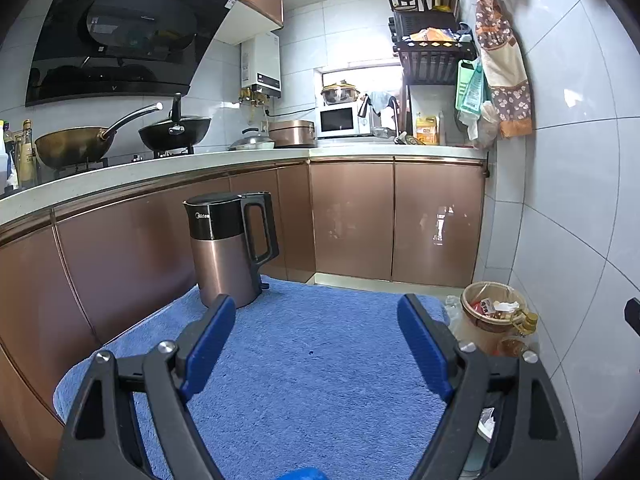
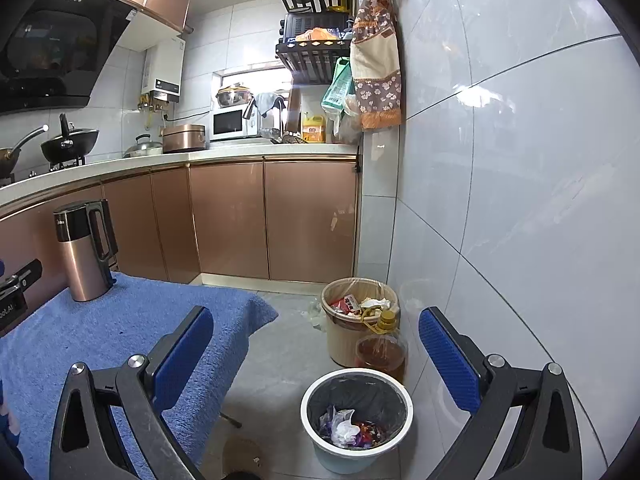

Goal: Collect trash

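My left gripper (image 1: 316,308) hangs open over a blue towel (image 1: 304,364), and nothing lies between its blue pads. My right gripper (image 2: 316,322) is open too, held beyond the towel's (image 2: 120,320) right edge and above the floor. Below it stands a white bin with a black liner (image 2: 356,416), holding crumpled wrappers and paper. Farther back a beige bin (image 2: 352,320) is full of trash; in the left wrist view the beige bin (image 1: 488,316) shows at the right. A copper and black kettle (image 1: 232,248) stands at the towel's far left.
A bottle of amber oil (image 2: 380,348) stands between the two bins. The tiled wall (image 2: 520,200) runs close on the right. Copper cabinets (image 1: 352,216) and a counter with woks, a microwave and a rack lie ahead. The left gripper's body (image 2: 16,292) shows at the left edge.
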### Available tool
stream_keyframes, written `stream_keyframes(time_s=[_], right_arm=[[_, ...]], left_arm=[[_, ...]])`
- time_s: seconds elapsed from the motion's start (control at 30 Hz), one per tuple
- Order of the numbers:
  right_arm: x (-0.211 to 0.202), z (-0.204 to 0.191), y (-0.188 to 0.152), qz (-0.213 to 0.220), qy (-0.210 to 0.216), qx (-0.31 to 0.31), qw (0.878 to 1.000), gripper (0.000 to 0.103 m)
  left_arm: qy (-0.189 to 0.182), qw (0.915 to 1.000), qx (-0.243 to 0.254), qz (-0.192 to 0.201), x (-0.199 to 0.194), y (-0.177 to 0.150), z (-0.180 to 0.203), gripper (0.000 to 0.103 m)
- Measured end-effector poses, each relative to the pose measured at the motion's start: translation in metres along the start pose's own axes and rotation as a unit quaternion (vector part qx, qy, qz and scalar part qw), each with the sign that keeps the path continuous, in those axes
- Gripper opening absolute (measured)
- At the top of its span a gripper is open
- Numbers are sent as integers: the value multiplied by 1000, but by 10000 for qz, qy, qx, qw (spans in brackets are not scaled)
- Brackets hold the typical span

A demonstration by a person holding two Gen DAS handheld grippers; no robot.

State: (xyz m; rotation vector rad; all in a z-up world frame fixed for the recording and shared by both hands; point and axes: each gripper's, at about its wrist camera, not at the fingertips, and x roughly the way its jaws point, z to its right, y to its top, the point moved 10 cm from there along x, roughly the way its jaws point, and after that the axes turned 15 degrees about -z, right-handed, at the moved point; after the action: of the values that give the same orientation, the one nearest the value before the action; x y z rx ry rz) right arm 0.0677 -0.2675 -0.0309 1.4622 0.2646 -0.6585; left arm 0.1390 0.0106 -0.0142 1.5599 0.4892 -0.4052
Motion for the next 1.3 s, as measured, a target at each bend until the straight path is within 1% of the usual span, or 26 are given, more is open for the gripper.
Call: stream_keyframes(time_s=[0.27, 0.7, 1.07, 1.3], right_arm=[[-5, 3, 1, 64, 26, 47, 10000, 103], [-9, 3, 2, 128, 11, 52, 9999, 103], [-9, 4, 2, 125, 19, 59, 9999, 103], [-9, 6, 1, 117, -9, 126, 9999, 103]], left_arm=[[18, 10000, -84, 22, -3, -1, -6, 83], [39, 9999, -43, 103, -6, 0, -10, 83], [33, 10000, 9, -24, -2, -3, -11, 83], [36, 10000, 14, -38, 0, -4, -12, 83]])
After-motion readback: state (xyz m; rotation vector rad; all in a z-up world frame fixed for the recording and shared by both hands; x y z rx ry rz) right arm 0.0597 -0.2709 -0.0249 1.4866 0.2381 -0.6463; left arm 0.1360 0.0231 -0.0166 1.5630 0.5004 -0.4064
